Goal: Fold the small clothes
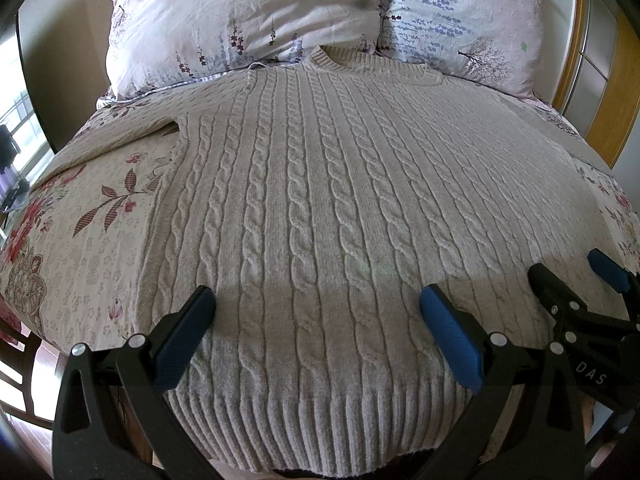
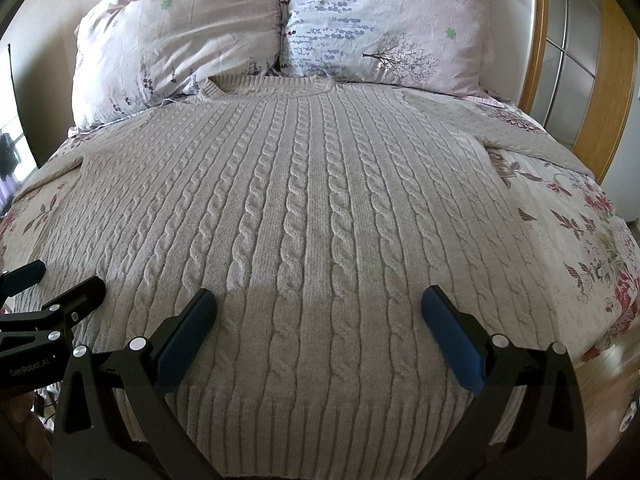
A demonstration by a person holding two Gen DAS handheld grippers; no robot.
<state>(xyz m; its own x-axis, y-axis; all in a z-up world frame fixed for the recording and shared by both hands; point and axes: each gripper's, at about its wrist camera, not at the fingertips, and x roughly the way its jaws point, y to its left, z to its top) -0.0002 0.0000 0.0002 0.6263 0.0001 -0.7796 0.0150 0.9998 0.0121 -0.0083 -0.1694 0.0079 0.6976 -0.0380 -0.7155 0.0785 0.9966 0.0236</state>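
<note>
left gripper [image 1: 316, 328] fingers wide, empty | right gripper [image 2: 320, 328] fingers wide, empty | both above ribbed hem [image 1: 312, 420] | cable-knit sweater [image 1: 320, 200] flat on bed [image 1: 92, 248], collar at pillows [image 1: 240, 20] | advice: pinch both hem corners evenly, lift together, avoid stretching knit

My bed [image 1: 100, 248] carries everything here, covered in a cream sheet printed with red flowers and dark leaves. A beige cable-knit sweater [image 1: 320, 200] lies flat and face-up on it, hem toward me, collar toward the headboard, both sleeves spread out to the sides. Two pale floral pillows [image 2: 180, 40] rest side by side at the head, touching the collar.
</note>
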